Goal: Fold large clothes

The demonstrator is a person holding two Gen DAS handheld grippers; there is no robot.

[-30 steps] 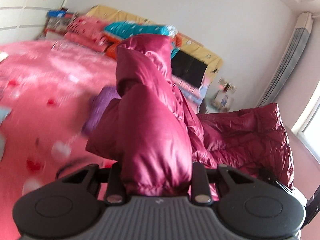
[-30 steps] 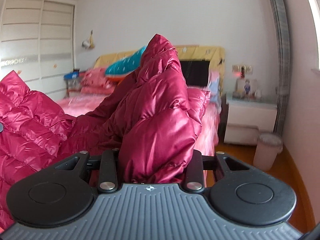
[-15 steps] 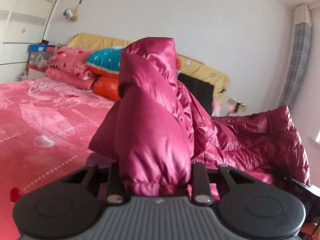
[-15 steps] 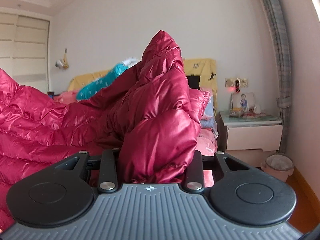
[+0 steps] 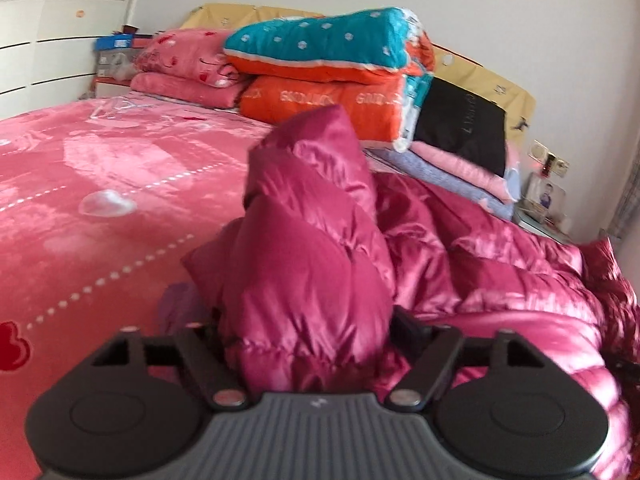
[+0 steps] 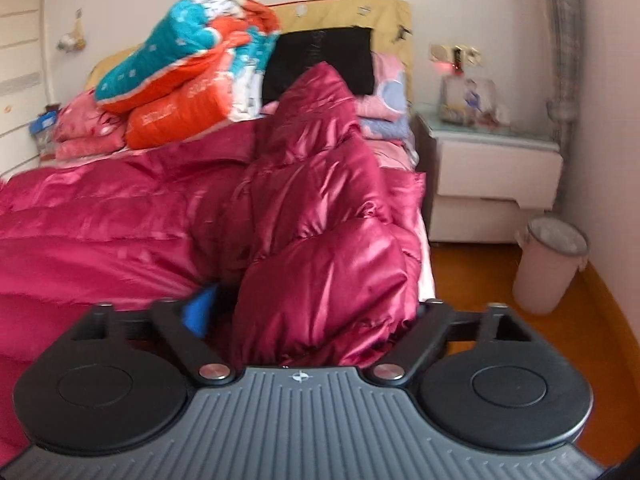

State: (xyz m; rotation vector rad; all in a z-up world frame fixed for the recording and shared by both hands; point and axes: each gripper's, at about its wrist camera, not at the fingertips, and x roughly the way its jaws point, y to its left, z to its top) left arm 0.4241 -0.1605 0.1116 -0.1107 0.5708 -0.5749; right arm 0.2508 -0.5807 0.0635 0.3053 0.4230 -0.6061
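A shiny magenta puffer jacket lies spread across the pink bed, bunched up in front of each camera. One padded fold stands between the jaws of my left gripper; those jaws are opening and their links are splayed wide. In the right wrist view another fold of the jacket rises between the jaws of my right gripper, which are opening too. The blue pad of its left finger stands apart from the fabric. The other fingertips are hidden behind the jacket.
The pink bedspread stretches to the left. Folded teal and orange quilts and pink pillows are stacked at the headboard. Right of the bed stand a white nightstand and a pale bin on wooden floor.
Both grippers came down toward the bed with the jacket, then their jaws spread from shut on the folds to wide. The jacket folds sit lower and slumped.
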